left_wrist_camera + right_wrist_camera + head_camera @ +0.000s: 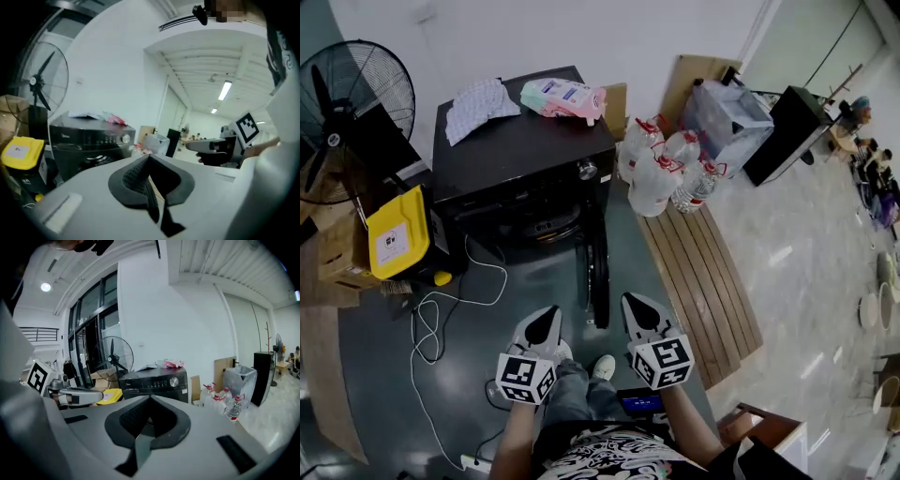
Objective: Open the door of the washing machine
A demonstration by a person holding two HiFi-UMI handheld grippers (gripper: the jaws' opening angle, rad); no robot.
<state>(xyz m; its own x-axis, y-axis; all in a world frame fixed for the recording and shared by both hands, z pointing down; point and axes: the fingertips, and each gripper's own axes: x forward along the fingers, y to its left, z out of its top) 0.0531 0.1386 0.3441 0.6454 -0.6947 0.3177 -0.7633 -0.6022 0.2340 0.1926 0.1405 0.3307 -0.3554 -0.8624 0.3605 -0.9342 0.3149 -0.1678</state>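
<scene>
Hanging open, the door [598,272] stands ahead between closed, empty left claw [549,316] and right claw [635,305].

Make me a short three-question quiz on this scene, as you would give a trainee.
1. True or false: the door of the washing machine stands open.
2. What lies on top of the machine? A) a cloth and a pink packet; B) water bottles; C) a yellow box.
3. Fill in: the jaws of the left hand-held gripper and the right hand-held gripper are both ____, with nothing between them.

Key: 1 true; 2 A; 3 shut.
</scene>
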